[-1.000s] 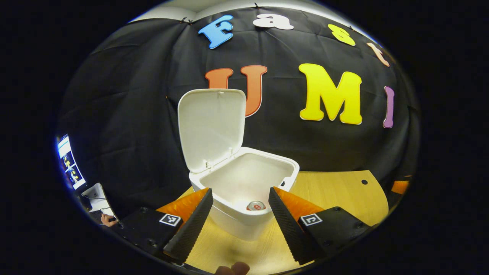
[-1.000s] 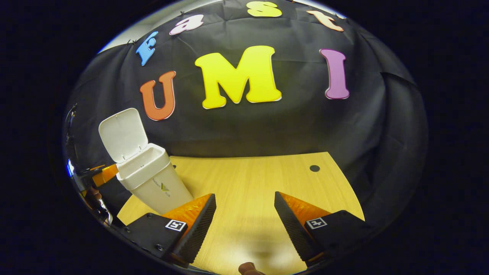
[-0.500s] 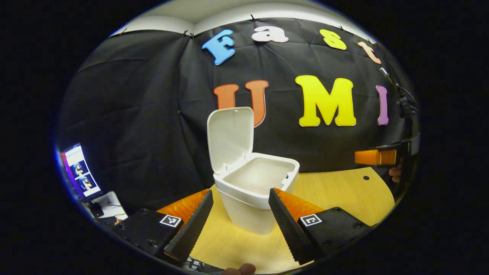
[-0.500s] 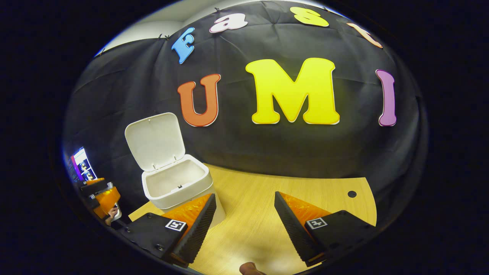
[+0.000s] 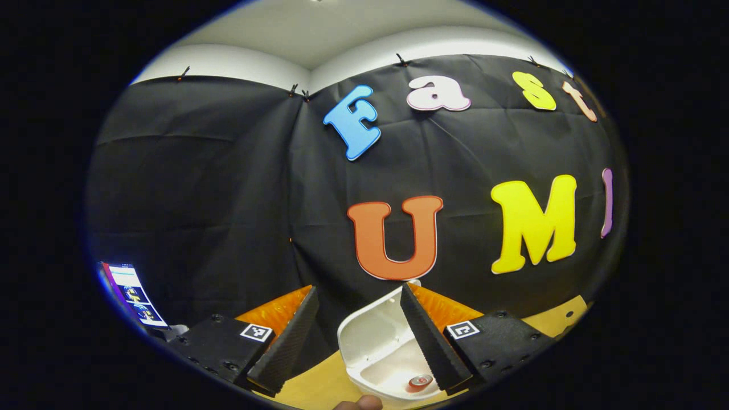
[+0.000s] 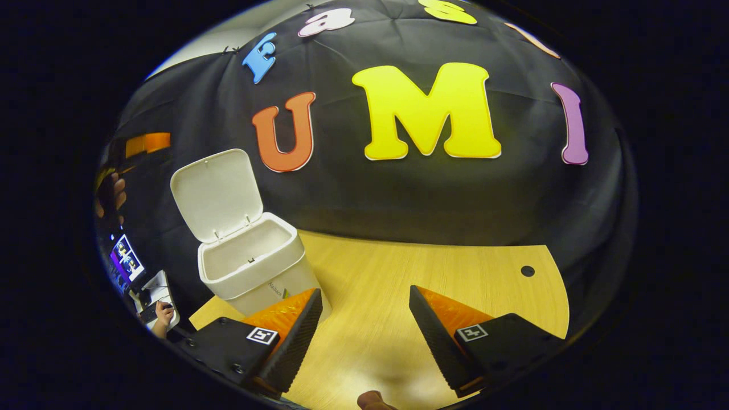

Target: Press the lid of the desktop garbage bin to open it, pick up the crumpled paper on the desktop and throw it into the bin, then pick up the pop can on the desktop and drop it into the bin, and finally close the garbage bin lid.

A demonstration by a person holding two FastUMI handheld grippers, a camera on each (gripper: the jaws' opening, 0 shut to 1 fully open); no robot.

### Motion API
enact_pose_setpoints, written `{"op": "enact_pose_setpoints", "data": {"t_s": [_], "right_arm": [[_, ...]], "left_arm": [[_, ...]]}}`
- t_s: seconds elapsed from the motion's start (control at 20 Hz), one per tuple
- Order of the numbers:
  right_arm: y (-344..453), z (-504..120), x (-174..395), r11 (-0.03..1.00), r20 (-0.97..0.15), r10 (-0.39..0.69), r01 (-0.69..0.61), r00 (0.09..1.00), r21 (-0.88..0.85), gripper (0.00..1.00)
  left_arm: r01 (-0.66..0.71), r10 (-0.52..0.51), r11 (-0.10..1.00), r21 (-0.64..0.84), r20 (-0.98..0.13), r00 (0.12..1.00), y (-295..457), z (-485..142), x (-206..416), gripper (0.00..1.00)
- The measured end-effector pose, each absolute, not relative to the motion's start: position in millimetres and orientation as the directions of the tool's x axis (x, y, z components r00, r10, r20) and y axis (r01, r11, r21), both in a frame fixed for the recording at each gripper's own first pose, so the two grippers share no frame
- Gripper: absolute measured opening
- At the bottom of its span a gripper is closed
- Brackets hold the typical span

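Your left gripper (image 5: pixel 357 336) hangs above the white plastic desktop garbage bin (image 6: pixel 250 267) with its jaws spread wide and nothing between them. In the left gripper view you look down past the fingers into the bin, where the top of the silver pop can with a red tab area (image 5: pixel 420 381) lies at the bottom, partly behind your right-hand finger. Whether the crumpled paper is in there too, you cannot tell from these views. The bin's white hinged lid (image 6: pixel 215 193) stands raised at the bin's back edge, and it is the nearest thing in the way beneath that gripper.

Your right gripper (image 6: pixel 364 336) sits to the right of the bin, low over the table, jaws likewise parted and empty. Its left finger overlaps the bin's lower front corner in the right gripper view.

To the left of the bin, in the right gripper view, you can see a hand (image 6: pixel 111 196) holding the other gripper up above lid height. Lower left of the bin are a lit monitor (image 6: pixel 126 259) and another hand (image 6: pixel 162 313) on a small white desk.

The bin stands on a light wood-grain tabletop (image 6: pixel 421 273) with a small round dark hole (image 6: pixel 527 271) far to the bin's right. Black cloth closes the booth behind the bin, with a pale ceiling (image 5: pixel 342 28) above it
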State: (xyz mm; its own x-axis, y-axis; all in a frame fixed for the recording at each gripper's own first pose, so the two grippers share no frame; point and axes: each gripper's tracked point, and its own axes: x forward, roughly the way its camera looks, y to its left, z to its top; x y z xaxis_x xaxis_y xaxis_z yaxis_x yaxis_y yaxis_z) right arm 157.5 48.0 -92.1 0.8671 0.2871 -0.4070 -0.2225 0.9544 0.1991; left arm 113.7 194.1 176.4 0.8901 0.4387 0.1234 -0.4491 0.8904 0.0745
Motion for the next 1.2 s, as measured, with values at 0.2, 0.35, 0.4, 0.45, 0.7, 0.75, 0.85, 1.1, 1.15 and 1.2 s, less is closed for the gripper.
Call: {"op": "enact_pose_setpoints", "data": {"t_s": [0.2, 0.35, 0.4, 0.45, 0.7, 0.75, 0.85, 1.1, 1.15, 1.2], "right_arm": [[30.4, -103.8, 159.2, 0.961, -0.429, 0.255, -0.177, 0.867, 0.212, 0.94], [22.7, -112.8, 158.1, 0.964, -0.447, 0.237, -0.151, 0.862, 0.219, 0.98], [21.2, -115.6, 158.6, 0.965, -0.453, 0.233, -0.144, 0.861, 0.221, 0.98], [21.0, -118.2, 157.9, 0.965, -0.457, 0.233, -0.143, 0.859, 0.222, 0.94], [17.3, -132.0, 156.2, 0.968, -0.484, 0.222, -0.129, 0.846, 0.217, 0.94], [17.2, -133.5, 155.4, 0.969, -0.485, 0.221, -0.131, 0.846, 0.211, 0.94], [15.9, -135.6, 154.4, 0.971, -0.487, 0.216, -0.133, 0.846, 0.199, 0.94], [9.7, -147.0, 143.0, 0.972, -0.506, 0.213, -0.129, 0.836, 0.196, 0.98], [7.9, -150.3, 140.0, 0.973, -0.51, 0.211, -0.128, 0.834, 0.194, 0.94], [4.9, -152.6, 137.2, 0.974, -0.514, 0.206, -0.125, 0.833, 0.19, 0.94]], "left_arm": [[-0.505, 0.501, 0.863, 0.005, 0.125, 0.856, 222.2, 202.6, 161.3, 0.95], [-0.541, 0.542, 0.84, -0.047, 0.046, 0.839, 241.4, 191.5, 195.4, 0.95], [-0.553, 0.554, 0.831, -0.058, 0.006, 0.833, 245.0, 181.4, 203.1, 0.95], [-0.553, 0.552, 0.831, -0.067, -0.032, 0.833, 242.8, 170.4, 210.6, 0.95], [-0.525, 0.512, 0.842, -0.12, -0.127, 0.85, 224.6, 135.6, 219.0, 0.96], [-0.52, 0.502, 0.845, -0.122, -0.151, 0.851, 219.5, 126.9, 219.7, 0.96], [-0.508, 0.48, 0.85, -0.142, -0.191, 0.856, 207.8, 111.0, 219.2, 0.96], [-0.476, 0.458, 0.868, -0.138, -0.143, 0.877, 179.7, 107.1, 210.5, 0.96], [-0.473, 0.455, 0.871, -0.135, -0.141, 0.879, 172.3, 104.7, 207.3, 0.96], [-0.469, 0.451, 0.871, -0.143, -0.145, 0.881, 164.2, 100.0, 201.6, 0.96]]}}
